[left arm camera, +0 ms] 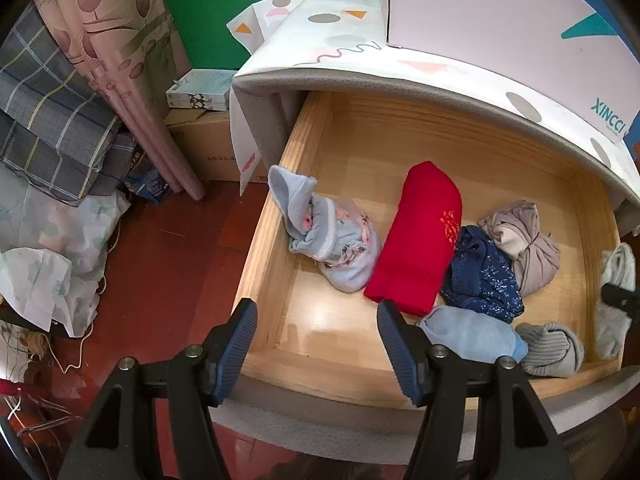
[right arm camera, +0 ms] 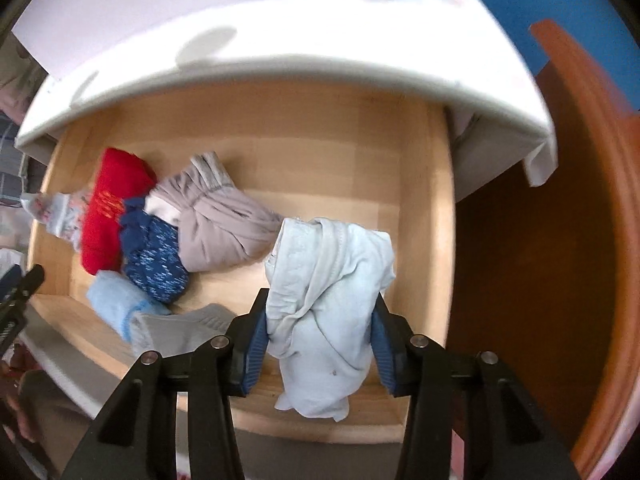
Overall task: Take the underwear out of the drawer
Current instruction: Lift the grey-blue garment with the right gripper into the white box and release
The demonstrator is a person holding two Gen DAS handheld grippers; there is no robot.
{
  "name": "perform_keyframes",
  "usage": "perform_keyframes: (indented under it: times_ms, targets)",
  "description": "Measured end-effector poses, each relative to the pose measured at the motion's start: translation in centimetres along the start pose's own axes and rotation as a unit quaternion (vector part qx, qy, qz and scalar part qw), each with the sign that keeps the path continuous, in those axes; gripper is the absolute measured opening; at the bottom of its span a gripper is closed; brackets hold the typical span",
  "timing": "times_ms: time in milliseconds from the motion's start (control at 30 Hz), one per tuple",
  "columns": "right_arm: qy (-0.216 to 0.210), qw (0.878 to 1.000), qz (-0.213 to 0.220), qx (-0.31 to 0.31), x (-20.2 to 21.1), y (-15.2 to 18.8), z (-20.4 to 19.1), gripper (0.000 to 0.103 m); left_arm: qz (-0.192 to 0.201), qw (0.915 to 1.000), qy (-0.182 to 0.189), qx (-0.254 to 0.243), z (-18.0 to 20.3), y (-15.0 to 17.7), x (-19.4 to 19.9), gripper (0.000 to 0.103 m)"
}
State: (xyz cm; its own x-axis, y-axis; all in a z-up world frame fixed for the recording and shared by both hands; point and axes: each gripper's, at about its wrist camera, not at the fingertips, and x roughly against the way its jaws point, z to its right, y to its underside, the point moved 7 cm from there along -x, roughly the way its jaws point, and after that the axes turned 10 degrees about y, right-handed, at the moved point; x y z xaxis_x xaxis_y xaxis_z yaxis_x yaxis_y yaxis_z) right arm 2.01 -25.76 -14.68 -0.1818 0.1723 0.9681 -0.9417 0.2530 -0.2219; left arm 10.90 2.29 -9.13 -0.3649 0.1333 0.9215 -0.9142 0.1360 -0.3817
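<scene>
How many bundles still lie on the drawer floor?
6: floral far left, red, navy, taupe, blue and grey at the front. None seems hidden.

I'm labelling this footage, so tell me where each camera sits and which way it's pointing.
Left wrist: on the left gripper, looking steeply down into the wooden drawer; its open, empty fingers show.
Right wrist: on the right gripper, looking down; its fingers clamp pale blue underwear.
Shared: the drawer, red garment, navy garment.
</scene>
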Motion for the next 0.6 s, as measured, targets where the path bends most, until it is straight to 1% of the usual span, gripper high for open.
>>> perform_keyframes:
  times_ms: [200,333,433,500,600]
  targets:
    - [-0.019,0.999,0.035,-0.005,5.5,-1.1,0.9,0.042,-0.003,1.0000,0.004,-0.002,0.0,0.1,0.0,0.064]
    - [-0.034,0.997,0.072,-0.005,10.1,-2.5,1.6,0.042,-0.003,1.0000,0.002,-0.001,0.0,0.1,0.0,0.064]
    - [-0.040,0.993,0.108,-0.008,14.2,-5.1,2.0,0.042,-0.004,1.0000,0.003,-0.002,0.1,0.1,-0.1,0.064]
    - [-0.041,0.991,0.127,-0.007,16.3,-6.6,2.1,0.042,-0.003,1.0000,0.003,-0.002,0.2,0.1,-0.1,0.064]
    - [-0.036,0.987,0.158,-0.006,19.2,-10.2,2.0,0.042,-0.002,1.0000,0.001,-0.005,0.4,0.0,-0.2,0.064]
